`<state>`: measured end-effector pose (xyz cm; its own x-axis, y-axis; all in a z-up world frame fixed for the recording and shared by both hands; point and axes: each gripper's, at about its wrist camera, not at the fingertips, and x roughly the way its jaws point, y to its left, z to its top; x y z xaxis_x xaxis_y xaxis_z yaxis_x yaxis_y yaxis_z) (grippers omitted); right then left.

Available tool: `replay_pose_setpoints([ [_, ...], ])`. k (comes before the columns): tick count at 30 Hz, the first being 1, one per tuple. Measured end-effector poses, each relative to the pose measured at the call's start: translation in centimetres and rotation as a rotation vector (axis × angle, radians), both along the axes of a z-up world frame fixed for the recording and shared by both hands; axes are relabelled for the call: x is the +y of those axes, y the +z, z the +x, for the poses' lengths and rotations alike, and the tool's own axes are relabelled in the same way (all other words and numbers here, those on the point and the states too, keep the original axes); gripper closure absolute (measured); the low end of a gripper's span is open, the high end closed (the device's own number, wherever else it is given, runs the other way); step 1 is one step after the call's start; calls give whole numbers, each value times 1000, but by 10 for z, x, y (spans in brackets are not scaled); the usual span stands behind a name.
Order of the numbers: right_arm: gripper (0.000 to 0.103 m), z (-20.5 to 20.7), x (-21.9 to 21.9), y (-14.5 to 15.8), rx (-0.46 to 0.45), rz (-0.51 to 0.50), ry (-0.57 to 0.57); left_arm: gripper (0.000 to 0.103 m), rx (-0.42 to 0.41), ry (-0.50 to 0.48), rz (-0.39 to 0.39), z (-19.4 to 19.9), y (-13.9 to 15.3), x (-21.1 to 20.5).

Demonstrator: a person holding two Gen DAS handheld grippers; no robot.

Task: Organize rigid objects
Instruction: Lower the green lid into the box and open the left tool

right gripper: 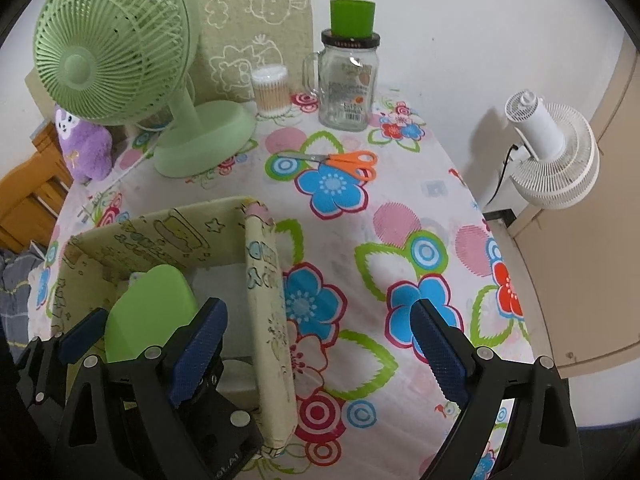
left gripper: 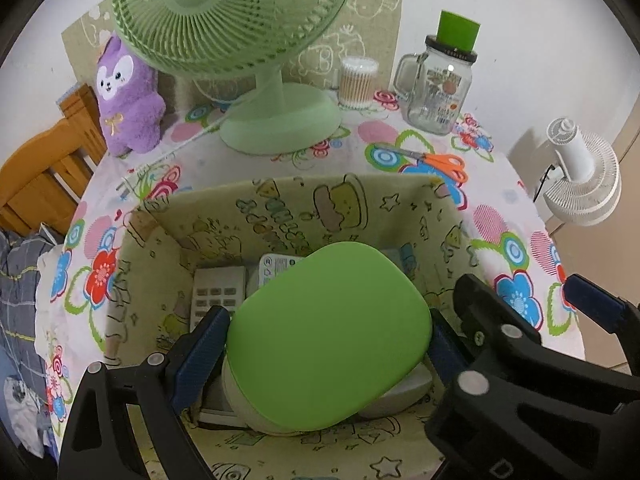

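The left gripper (left gripper: 328,340) is clamped on a green-lidded box (left gripper: 330,332), one blue pad on each side of it, low in the centre of the left wrist view. The box sits inside a cream fabric bin (left gripper: 304,204) with cartoon prints, above a white remote (left gripper: 218,290) and a labelled white packet (left gripper: 278,266) lying on the bin's floor. In the right wrist view the same box (right gripper: 150,312) shows at the lower left, inside the bin (right gripper: 266,320).

The right gripper (right gripper: 320,354) hangs over the flowered tablecloth (right gripper: 400,216) just right of the bin, its jaws wide apart and holding nothing.

Toward the top of the right view, orange scissors (right gripper: 340,162) lie on the cloth. Behind them stand a glass jar (right gripper: 348,88) with a green cup (right gripper: 352,18) on its lid, a tub of cotton swabs (right gripper: 270,90), and a green fan (right gripper: 116,52). A purple plush (right gripper: 82,148) sits at the left edge, and a white fan (right gripper: 552,152) is off the table at right.
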<state>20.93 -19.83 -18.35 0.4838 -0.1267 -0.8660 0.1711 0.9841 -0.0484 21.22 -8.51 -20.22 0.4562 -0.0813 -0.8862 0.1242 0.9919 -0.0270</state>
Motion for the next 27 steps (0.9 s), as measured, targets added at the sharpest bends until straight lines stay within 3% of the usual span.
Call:
replay_pose_setpoints([
  [9,8,0,-1,-15,43,14,4,6,53,-32,4,-2,-13,-1],
  [13,8,-2,4,-18,47,18,14,0,28,-59,34,-8,-8,1],
  [27,8,-4,33,-5,17,54,61,0,5,-42,72,-16,16,29],
])
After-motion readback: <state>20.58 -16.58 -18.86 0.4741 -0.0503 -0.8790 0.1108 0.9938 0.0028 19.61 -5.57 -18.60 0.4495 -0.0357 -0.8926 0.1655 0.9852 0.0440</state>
